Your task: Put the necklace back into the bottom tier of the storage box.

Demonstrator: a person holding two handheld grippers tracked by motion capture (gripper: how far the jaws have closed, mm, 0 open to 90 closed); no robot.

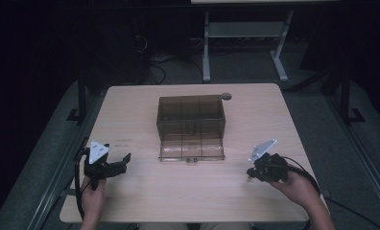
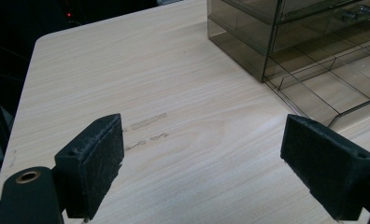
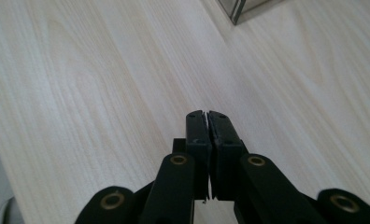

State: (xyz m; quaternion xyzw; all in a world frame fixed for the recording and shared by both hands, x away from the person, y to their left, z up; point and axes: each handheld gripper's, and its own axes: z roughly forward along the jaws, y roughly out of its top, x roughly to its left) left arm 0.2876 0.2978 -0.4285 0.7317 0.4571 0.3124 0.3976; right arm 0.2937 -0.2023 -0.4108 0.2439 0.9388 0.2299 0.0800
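Note:
A smoky clear plastic drawer box (image 1: 191, 118) stands in the middle of the wooden table (image 1: 140, 191), its bottom drawer (image 1: 192, 151) pulled out toward me and divided into compartments. In the left gripper view the box (image 2: 286, 32) fills the upper right. My left gripper (image 1: 121, 164) rests at the table's front left, jaws wide apart with nothing between them; its pads (image 2: 95, 163) frame bare wood. My right gripper (image 1: 250, 174) sits at the front right, jaws pressed together on nothing, with the fingertips (image 3: 206, 122) low over the tabletop.
A round cable hole (image 1: 226, 96) lies at the table's far right, behind the box. Faint scuff marks (image 2: 148, 122) mark the wood left of the box. Beyond the far edge stand a white desk frame (image 1: 245, 38) and cables on a dark floor.

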